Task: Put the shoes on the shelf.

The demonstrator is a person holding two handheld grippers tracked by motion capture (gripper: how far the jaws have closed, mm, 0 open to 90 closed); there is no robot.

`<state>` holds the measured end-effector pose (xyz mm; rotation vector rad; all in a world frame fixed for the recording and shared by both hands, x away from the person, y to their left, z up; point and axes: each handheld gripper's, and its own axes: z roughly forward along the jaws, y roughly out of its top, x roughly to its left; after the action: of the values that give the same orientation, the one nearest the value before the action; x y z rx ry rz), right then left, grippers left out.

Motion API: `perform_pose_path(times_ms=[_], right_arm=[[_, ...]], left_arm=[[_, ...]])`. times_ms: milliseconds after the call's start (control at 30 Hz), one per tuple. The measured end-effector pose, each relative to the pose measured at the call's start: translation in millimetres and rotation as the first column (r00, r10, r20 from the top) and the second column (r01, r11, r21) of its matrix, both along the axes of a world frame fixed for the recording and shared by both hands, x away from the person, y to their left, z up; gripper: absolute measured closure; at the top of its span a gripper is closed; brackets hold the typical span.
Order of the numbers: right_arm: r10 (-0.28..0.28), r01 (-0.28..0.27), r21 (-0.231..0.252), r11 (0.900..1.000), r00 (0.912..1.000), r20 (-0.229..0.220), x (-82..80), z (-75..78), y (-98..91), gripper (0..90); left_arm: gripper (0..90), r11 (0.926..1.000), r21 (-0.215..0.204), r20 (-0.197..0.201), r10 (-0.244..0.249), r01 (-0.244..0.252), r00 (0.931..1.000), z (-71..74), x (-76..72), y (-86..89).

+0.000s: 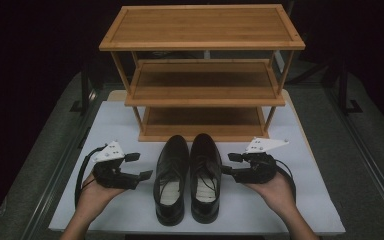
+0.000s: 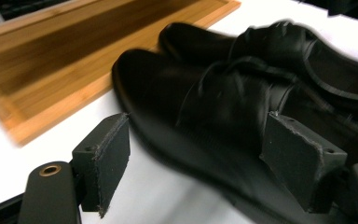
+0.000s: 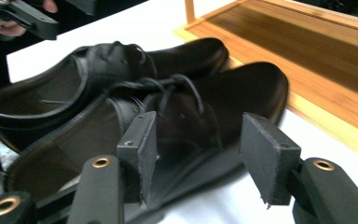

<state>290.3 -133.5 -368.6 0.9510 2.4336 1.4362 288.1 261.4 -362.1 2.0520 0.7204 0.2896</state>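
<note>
Two black leather lace-up shoes stand side by side on the white tabletop [image 1: 120,210], toes toward the shelf: the left shoe [image 1: 171,175] and the right shoe [image 1: 205,172]. My left gripper [image 1: 139,166] is held in a hand just left of the pair, jaws pointing at the left shoe [image 2: 205,107] and open, nothing between the pads [image 2: 105,163]. On the other side, my right gripper [image 1: 230,164] points at the right shoe [image 3: 186,121], also open and a little apart from it, its pads [image 3: 268,156] bare.
A three-tier wooden shelf rack [image 1: 202,27] stands just behind the shoes' toes; its bottom board [image 1: 202,122] lies low at table level [image 2: 74,56] [image 3: 307,51]. Dark floor and metal stands flank the table. Bare white surface lies in front of the heels.
</note>
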Motion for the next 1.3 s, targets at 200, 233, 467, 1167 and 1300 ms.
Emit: perform_pose_path(times_ms=[200, 233, 467, 1167, 1300], right_arm=[[0.034, -0.034, -0.003, 0.9994, 0.9994, -0.005, 2.4, 1.1, 14.7, 45.0], [0.037, -0.037, -0.007, 0.9993, 0.9993, -0.005, 3.2, 0.7, 17.0, 45.0], [0.046, -0.047, -0.027, 0.9985, 0.9987, -0.020, 10.9, -6.4, 27.6, 45.0], [0.070, -0.072, -0.075, 0.9945, 0.9970, -0.032, 9.1, -20.3, 41.3, 60.1], [0.072, -0.075, -0.073, 0.9945, 0.9968, -0.034, 7.5, -19.9, 42.4, 67.9]], left_arm=[[22.9, 0.9992, -0.016, -0.001, -0.037, 0.037, 0.9993, 0.3, 9.3, -18.1], [22.9, 0.9989, -0.013, 0.000, -0.045, 0.045, 0.9990, 0.5, 10.7, -20.9], [22.9, 0.9977, -0.008, -0.008, -0.067, 0.067, 0.9977, -4.0, 17.2, -35.1], [58.2, 0.9860, 0.071, -0.029, -0.149, 0.151, 0.9884, -15.7, 8.1, -40.5], [67.6, 0.9851, 0.079, -0.026, -0.151, 0.153, 0.9881, -14.4, 5.9, -42.3]])
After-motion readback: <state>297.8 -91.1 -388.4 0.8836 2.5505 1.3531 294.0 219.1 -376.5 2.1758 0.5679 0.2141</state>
